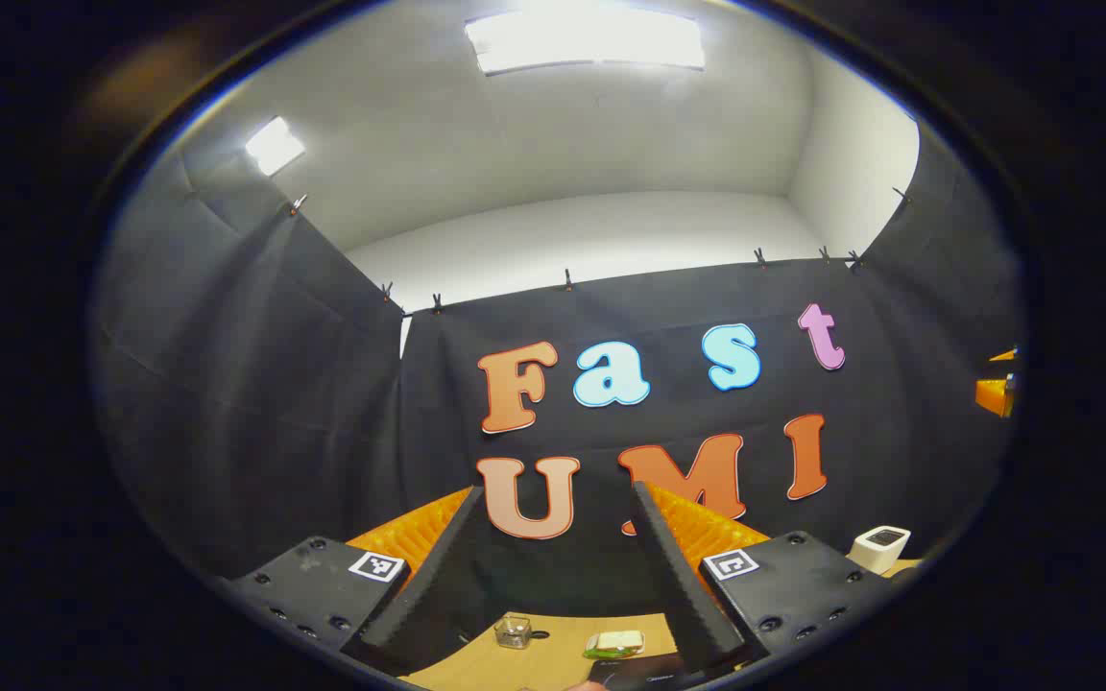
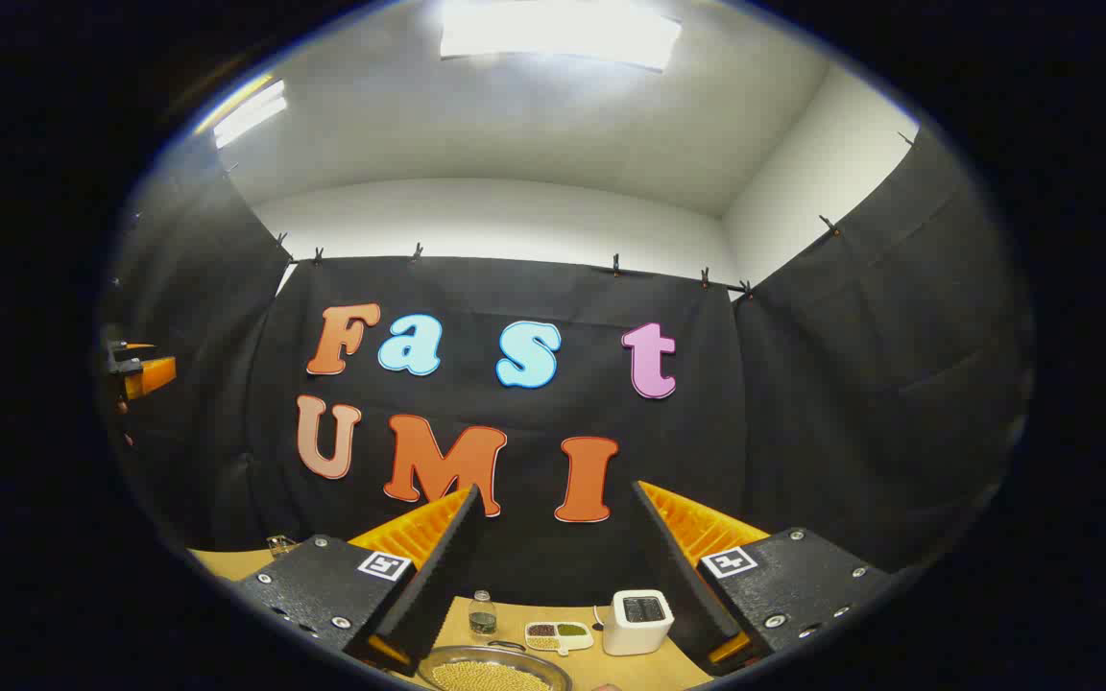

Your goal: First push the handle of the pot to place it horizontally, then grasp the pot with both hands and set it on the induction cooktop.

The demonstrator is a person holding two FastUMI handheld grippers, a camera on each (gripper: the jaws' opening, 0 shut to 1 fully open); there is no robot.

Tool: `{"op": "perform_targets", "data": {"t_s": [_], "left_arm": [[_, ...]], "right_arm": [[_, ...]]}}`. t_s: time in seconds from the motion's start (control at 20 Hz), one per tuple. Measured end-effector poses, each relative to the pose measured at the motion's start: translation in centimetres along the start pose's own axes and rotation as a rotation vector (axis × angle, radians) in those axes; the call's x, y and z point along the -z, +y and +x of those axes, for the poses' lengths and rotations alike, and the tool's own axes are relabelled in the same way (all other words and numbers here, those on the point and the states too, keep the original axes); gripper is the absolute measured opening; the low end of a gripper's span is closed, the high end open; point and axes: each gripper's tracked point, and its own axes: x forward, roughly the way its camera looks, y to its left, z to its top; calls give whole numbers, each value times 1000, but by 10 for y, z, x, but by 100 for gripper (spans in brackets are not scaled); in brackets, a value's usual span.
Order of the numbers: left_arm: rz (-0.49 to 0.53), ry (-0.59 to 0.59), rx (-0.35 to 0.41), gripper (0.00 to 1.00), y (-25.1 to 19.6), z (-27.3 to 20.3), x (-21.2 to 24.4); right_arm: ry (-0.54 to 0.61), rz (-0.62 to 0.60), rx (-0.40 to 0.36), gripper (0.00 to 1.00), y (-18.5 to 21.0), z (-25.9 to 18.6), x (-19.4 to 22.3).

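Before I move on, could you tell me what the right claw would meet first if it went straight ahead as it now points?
Probably the black cloth wall: the open right claw aims above the table, though depth is unclear.

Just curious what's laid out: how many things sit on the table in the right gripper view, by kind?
Glass containers: 2, small clear bottle, clear jar
Food holders: 2, round metal pan of yellow grains, white divided dish
White boxy appliance: 1
Total: 5

No legible text or numbers; square coded markers [image 1: 376, 565] on gripper bodies carry patterns, not words
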Motion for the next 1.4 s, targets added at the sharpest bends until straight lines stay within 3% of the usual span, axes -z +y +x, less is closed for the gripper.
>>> {"op": "perform_targets", "data": {"t_s": [0.45, 0.8, 1.2, 1.4], "left_arm": [[41, -72, -19, 98, 2, -9, -15], [-10, -87, -11, 99, 6, -7, -22], [-50, -37, -29, 98, 9, 3, 1], [-62, -12, -20, 99, 8, 7, 11]], "right_arm": [[5, -26, -7, 94, 2, -5, -4], [18, -21, -29, 94, 11, -6, 1], [164, 10, -87, 94, 27, -16, 62], [280, 7, -142, 93, 47, -23, 112]]}}
